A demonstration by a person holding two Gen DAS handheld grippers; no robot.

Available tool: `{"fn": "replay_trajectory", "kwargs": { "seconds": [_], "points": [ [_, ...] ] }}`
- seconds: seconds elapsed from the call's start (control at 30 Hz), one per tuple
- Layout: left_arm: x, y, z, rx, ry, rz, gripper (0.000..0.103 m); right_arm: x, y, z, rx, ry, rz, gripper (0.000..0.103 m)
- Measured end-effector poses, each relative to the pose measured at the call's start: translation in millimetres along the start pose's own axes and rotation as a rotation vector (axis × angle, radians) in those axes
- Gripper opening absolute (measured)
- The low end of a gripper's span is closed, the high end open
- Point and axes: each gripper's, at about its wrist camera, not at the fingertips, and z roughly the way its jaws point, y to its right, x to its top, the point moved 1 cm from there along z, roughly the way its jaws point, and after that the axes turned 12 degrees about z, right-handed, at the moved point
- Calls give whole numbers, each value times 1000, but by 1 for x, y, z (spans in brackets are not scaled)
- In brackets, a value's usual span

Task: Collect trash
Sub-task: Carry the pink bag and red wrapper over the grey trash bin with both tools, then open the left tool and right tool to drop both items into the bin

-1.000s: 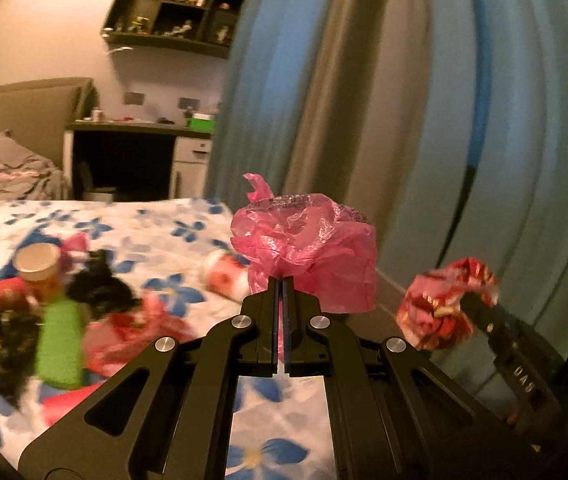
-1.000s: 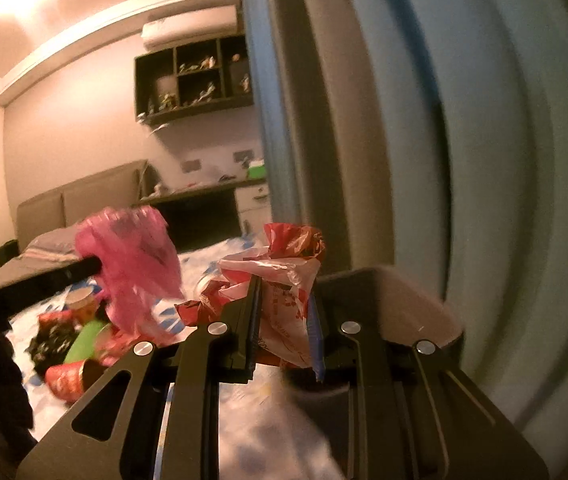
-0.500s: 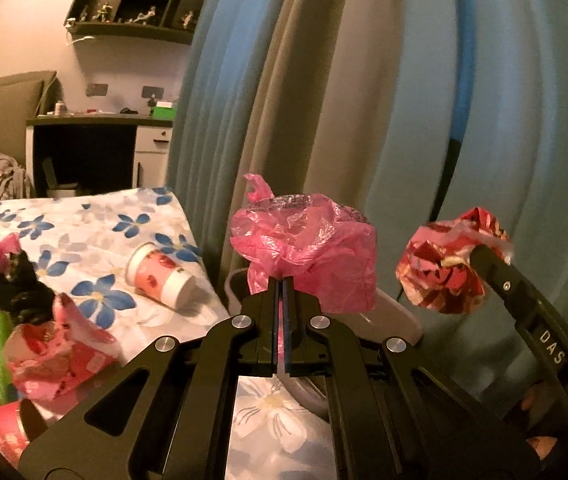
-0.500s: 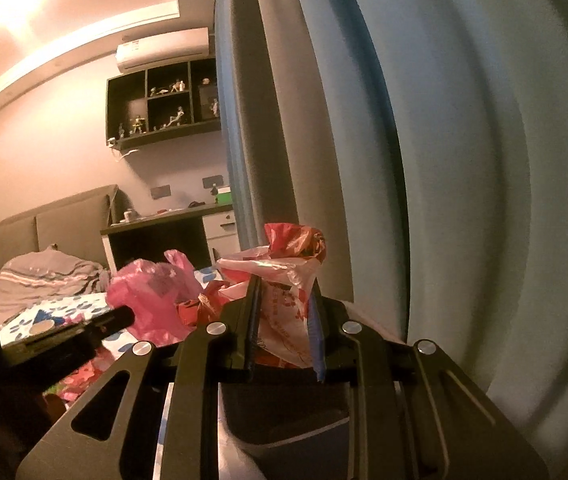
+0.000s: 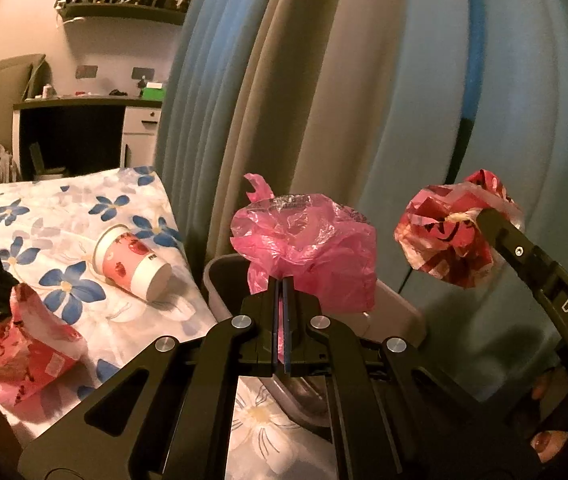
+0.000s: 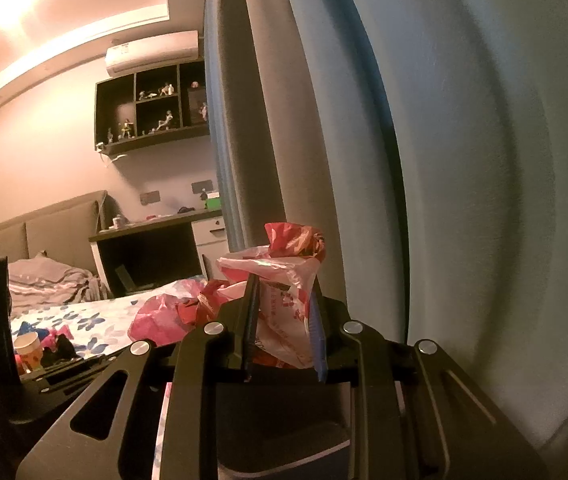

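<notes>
My left gripper [image 5: 282, 292] is shut on a crumpled pink plastic bag [image 5: 308, 248] and holds it above a grey trash bin [image 5: 219, 280] beside the bed. My right gripper [image 6: 284, 300] is shut on a crumpled red and white wrapper [image 6: 284, 272]; in the left wrist view that wrapper [image 5: 452, 236] hangs to the right of the pink bag, above the bin's far side. The bin's dark inside [image 6: 284, 420] shows under the right gripper. The pink bag also shows in the right wrist view [image 6: 155, 320].
A floral bedsheet [image 5: 63, 216] carries a paper cup on its side [image 5: 131, 260], a red wrapper [image 5: 19, 348] and black and green trash at the left edge. Blue and beige curtains [image 5: 324, 100] hang close behind the bin. A desk [image 5: 75, 128] stands at the back.
Both grippers have swung right, away from the trash on the bed, and now hold their trash over the bin by the curtain. Both stay shut on their loads.
</notes>
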Motion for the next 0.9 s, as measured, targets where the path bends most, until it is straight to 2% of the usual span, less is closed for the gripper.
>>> {"fn": "replay_trajectory", "kwargs": {
  "seconds": [0.67,0.73,0.77,0.8,0.87,0.9],
  "points": [
    [-9,5,32,-86,-57,-25,1,0,-7,15,-32,-8,4,23],
    [-11,7,35,-104,-69,-18,9,0,-7,15,-37,-10,5,23],
    [-12,7,36,-110,-72,-17,16,0,-6,14,-37,-11,7,27],
    [-13,7,37,-109,-71,-18,31,0,-5,13,-39,-11,9,31],
    [-15,5,35,-97,-63,-27,56,0,-4,10,-40,-6,17,51],
    [-16,4,34,-93,-53,-37,62,1,-3,8,-40,0,20,53]
  ]
}}
